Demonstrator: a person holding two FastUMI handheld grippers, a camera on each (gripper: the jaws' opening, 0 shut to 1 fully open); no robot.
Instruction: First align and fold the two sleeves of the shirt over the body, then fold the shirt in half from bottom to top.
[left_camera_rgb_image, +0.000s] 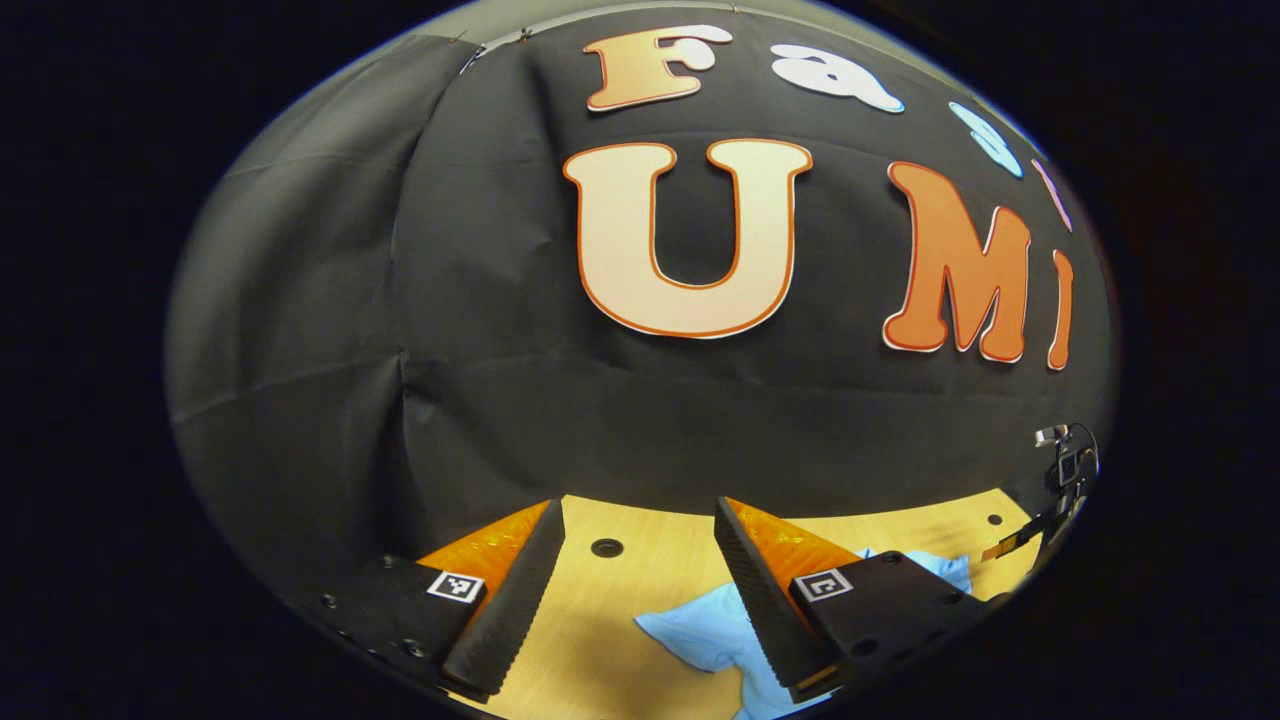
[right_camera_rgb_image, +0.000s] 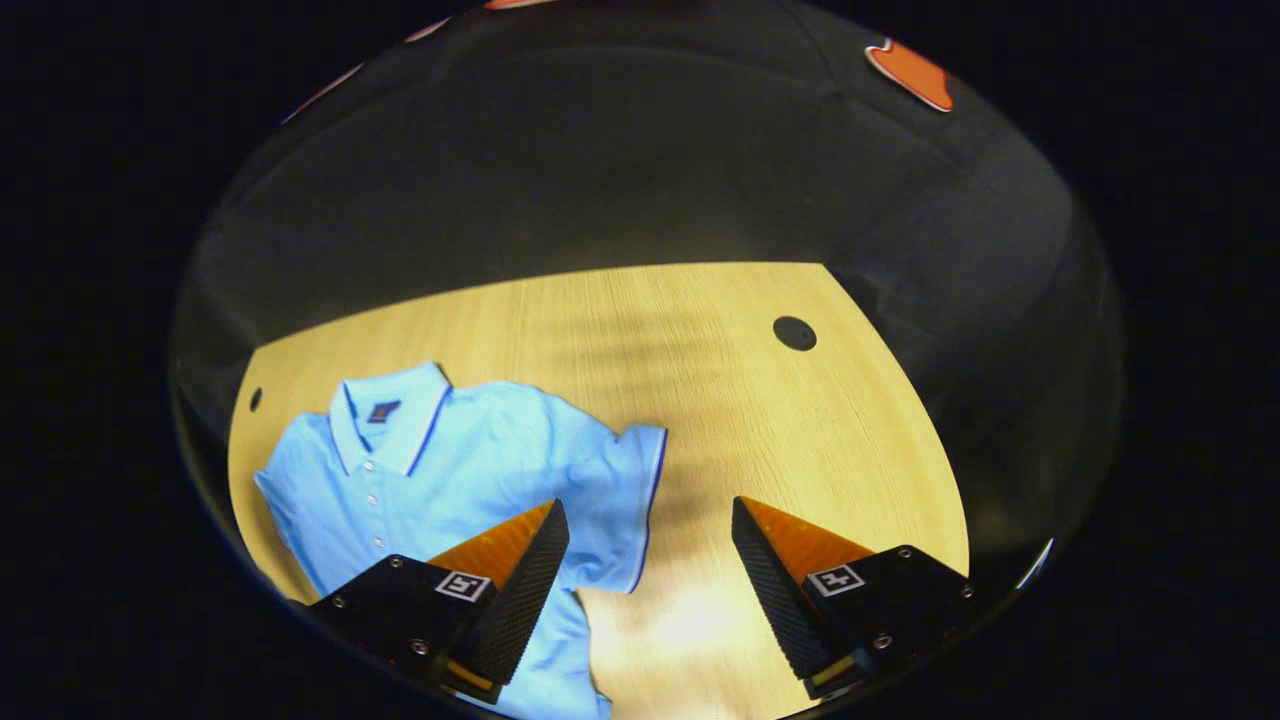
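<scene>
The light-blue shirt (right_camera_rgb_image: 470, 470) lay face up and unfolded on the wooden desk (right_camera_rgb_image: 700, 380), its collar (right_camera_rgb_image: 390, 420) toward the booth's far wall, one short sleeve (right_camera_rgb_image: 625, 490) spread out to the side. The right tongs (right_camera_rgb_image: 650, 525) hung above the desk just beside that sleeve, spread wide and holding nothing. The left tongs (left_camera_rgb_image: 640, 530) were likewise spread and empty, poised over the desk with a crumpled edge of the shirt (left_camera_rgb_image: 700, 630) beneath them. A round hole (right_camera_rgb_image: 794, 333) pierced the desk well apart from the shirt.
</scene>
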